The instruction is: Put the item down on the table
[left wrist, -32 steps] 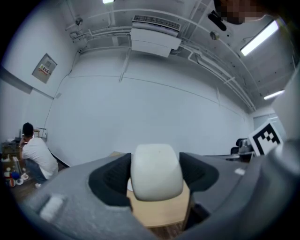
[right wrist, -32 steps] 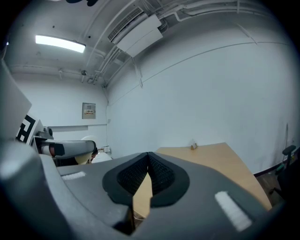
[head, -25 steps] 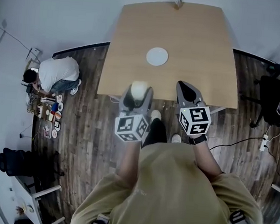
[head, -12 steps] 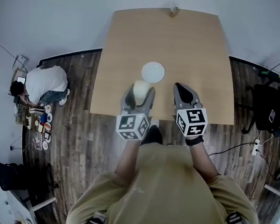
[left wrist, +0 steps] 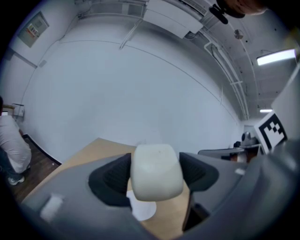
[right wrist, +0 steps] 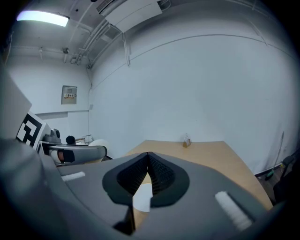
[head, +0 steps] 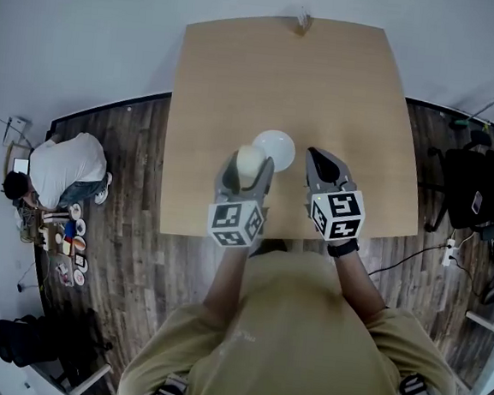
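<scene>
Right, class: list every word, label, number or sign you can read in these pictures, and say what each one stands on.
No words or numbers can be read anywhere.
Wall notice, right gripper view: print too small to read.
Wall sign, left gripper view: too blurred to read.
Left marker cube and right marker cube: black-and-white square patterns, no letters.

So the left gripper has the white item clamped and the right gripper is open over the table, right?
No: the right gripper is shut, jaws meeting on nothing, as the right gripper view shows. The left gripper does clamp the white item, over the table.
</scene>
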### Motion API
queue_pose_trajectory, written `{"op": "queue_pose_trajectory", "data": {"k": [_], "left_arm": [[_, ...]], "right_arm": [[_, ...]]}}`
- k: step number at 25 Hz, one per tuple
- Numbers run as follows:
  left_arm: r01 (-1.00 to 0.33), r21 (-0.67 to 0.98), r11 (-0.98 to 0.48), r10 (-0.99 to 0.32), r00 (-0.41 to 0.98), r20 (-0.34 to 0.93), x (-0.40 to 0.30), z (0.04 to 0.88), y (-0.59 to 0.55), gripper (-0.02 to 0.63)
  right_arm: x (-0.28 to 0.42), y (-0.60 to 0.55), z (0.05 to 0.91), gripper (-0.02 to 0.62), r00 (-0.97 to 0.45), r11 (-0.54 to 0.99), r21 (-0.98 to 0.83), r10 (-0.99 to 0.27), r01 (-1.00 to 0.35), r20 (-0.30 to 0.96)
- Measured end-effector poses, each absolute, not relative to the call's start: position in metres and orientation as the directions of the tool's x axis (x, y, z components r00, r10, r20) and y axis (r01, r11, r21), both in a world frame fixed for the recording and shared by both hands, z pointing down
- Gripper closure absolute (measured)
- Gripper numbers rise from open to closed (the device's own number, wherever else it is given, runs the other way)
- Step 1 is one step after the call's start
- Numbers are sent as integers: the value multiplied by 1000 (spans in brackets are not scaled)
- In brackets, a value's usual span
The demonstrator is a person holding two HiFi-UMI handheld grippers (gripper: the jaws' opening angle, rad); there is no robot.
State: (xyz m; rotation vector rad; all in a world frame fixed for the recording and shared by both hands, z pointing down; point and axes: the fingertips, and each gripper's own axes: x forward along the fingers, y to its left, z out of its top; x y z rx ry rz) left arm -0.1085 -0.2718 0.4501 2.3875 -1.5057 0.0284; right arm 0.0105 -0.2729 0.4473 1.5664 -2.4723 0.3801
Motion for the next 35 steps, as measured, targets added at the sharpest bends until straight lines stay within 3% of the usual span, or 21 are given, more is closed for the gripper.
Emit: {"op": "queue_pose_trajectory", "data": {"k": [14,35], "left_arm": [[-843,326,-428,-760,531,375,-106,558,-333,285],[-876,254,-409,-639,474,606,-65,679,-387,285]], "right_arm": [[-6,-321,524,589,-364,342,-135,-804,-930,469],[12,-368,606,589,-423,352,-238,-694,-905,583]]}}
